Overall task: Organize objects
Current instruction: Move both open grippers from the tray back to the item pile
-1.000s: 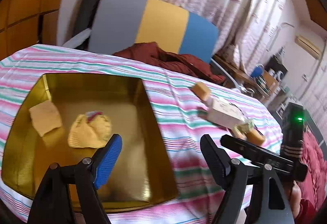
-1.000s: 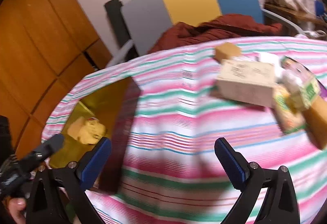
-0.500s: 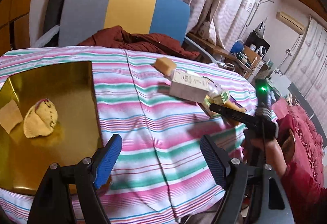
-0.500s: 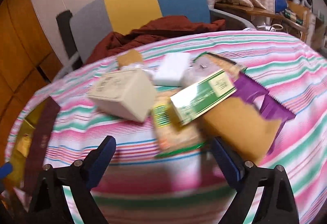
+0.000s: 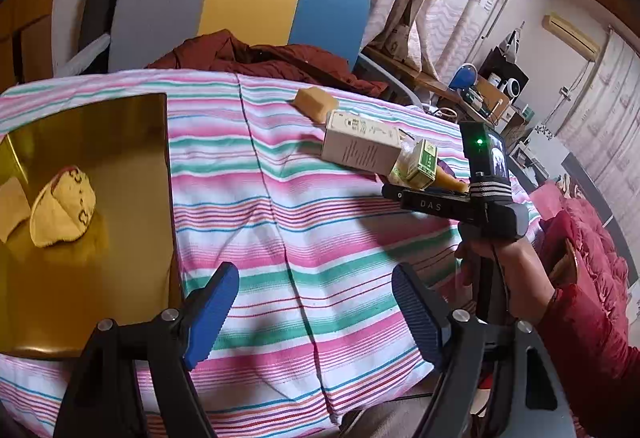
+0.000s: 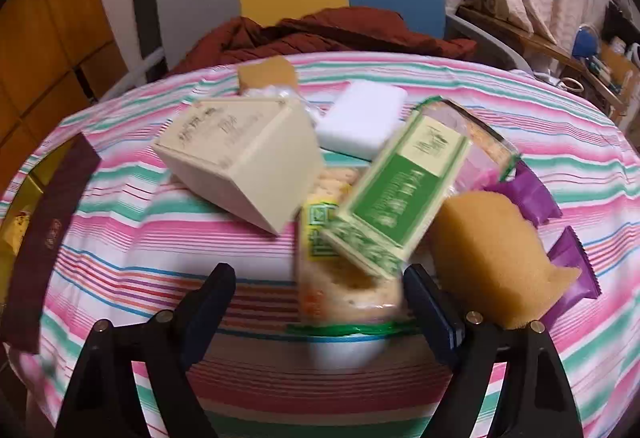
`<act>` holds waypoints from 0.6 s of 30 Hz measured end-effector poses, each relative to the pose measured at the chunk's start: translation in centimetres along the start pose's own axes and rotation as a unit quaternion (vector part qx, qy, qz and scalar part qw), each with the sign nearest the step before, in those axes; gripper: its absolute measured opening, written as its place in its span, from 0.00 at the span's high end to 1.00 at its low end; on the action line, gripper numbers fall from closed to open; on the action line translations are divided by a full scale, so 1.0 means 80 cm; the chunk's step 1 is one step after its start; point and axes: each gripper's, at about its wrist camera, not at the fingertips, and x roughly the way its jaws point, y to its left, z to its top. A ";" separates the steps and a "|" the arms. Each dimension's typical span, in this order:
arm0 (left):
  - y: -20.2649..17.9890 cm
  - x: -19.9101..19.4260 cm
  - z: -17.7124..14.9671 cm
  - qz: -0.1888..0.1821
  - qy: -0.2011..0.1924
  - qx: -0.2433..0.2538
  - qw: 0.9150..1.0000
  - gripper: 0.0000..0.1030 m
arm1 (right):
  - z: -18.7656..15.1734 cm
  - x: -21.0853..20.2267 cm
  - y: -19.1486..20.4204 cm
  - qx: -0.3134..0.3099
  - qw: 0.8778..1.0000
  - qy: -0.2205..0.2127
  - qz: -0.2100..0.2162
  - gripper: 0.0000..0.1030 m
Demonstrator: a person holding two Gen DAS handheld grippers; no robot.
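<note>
A gold tray [image 5: 120,142] at the table's left holds a yellow knit cap [image 5: 64,210] and a tan sponge piece [image 5: 10,206]. My left gripper [image 5: 316,314] is open and empty over the striped cloth beside the tray. My right gripper [image 6: 320,302] is open, close to a pile: a cream box [image 6: 240,154], a green box [image 6: 396,194], a clear-wrapped snack pack [image 6: 344,282] between its fingers, a tan sponge [image 6: 488,254], a white block [image 6: 364,118] and purple packets [image 6: 568,266]. The pile also shows in the left wrist view [image 5: 360,142].
A grey, yellow and blue chair [image 5: 248,6] with a dark red garment [image 5: 272,58] stands behind the table. A small tan block [image 5: 316,104] lies near the far edge. A dark brown tray wall [image 6: 48,230] shows at left. Cluttered shelves [image 5: 480,90] stand at right.
My right gripper has moved forward to the pile, and the snack pack now lies between its fingers. My left gripper has turned slightly right, away from the tray.
</note>
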 end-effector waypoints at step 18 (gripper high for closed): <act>0.003 0.001 -0.001 0.005 0.003 -0.014 1.000 0.22 | -0.051 -0.040 0.053 0.057 0.984 0.009 0.171 0.52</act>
